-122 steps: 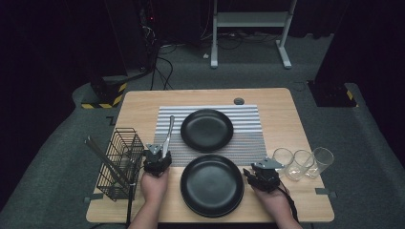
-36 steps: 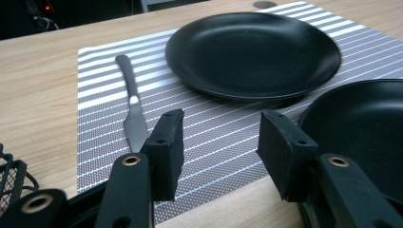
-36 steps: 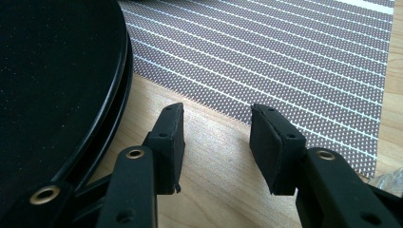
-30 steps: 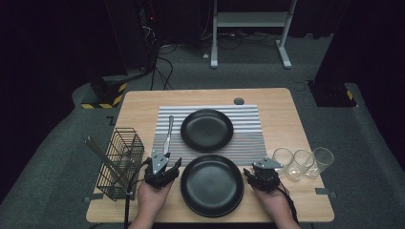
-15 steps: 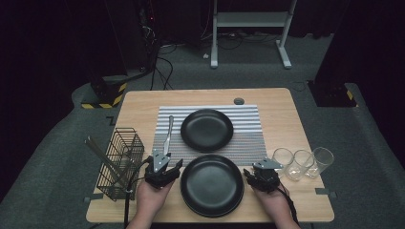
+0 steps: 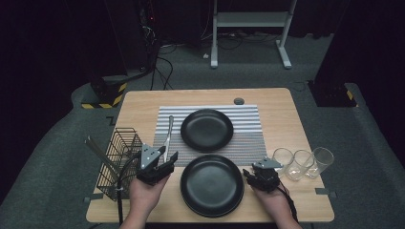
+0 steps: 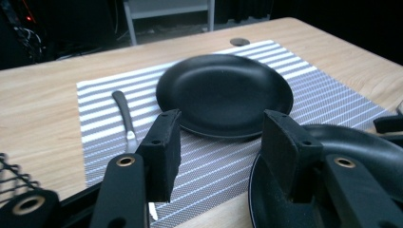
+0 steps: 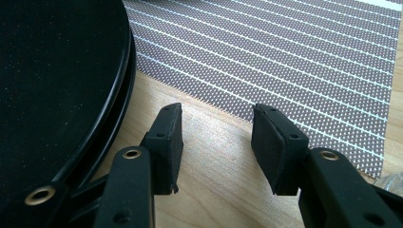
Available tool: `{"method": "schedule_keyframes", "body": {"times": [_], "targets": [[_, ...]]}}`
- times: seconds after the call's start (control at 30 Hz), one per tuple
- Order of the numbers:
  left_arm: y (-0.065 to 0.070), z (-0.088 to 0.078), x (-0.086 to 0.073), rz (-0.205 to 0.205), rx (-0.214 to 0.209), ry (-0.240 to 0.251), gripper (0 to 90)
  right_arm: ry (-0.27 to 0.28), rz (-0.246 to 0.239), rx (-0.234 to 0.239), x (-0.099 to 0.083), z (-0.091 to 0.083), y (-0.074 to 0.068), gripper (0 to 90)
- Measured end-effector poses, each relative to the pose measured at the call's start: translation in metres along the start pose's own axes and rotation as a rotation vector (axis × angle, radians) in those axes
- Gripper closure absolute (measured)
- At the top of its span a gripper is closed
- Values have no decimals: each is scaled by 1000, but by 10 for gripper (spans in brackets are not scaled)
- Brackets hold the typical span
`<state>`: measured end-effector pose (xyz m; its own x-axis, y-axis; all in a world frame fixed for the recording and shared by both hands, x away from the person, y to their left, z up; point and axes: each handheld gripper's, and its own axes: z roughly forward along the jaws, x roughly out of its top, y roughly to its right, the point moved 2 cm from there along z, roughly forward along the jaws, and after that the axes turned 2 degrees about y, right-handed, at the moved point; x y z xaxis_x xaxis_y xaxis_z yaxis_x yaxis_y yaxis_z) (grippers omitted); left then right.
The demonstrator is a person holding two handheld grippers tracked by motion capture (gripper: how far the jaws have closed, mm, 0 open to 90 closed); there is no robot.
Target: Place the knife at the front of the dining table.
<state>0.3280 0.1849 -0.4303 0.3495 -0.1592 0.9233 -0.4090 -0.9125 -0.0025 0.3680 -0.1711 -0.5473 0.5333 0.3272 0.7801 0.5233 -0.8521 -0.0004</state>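
The high view looked forward and down from above the table's near edge, taking in the whole table [image 6: 286,119]. The left gripper view sat low and close, facing the far side across the striped mat [image 7: 332,95]. The right gripper view looked steeply down, very near. All three shared the mat and near black plate [image 6: 211,184].

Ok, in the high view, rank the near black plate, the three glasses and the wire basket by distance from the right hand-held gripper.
1. Near black plate: just left of the right hand-held gripper.
2. Three glasses: a little to its right, at the table's right edge.
3. Wire basket: farthest, at the table's left edge.
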Motion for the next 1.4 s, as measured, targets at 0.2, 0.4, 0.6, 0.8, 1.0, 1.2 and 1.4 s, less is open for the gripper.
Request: {"method": "schedule_keyframes", "body": {"times": [0.2,0.4,0.6,0.8,1.0,1.2,1.4], "targets": [[-8,-15,9,-13,0,22,507,0,-1,1,0,0,0,536],[-11,-22,14,-8,5,23,508,0,1,-1,0,0,0,536],[-14,-22,14,-13,9,25,508,-1,2,-4,0,0,0,536],[-13,-24,21,2,4,26,509,1,8,-3,0,0,0,536],[-19,-24,21,-40,-5,40,514,0,2,-5,-1,-1,0,535],[-25,-26,23,-50,-4,49,554,0,3,-1,0,0,1,537],[-27,-33,25,-44,7,67,582,0,2,-3,0,0,0,537]]}}
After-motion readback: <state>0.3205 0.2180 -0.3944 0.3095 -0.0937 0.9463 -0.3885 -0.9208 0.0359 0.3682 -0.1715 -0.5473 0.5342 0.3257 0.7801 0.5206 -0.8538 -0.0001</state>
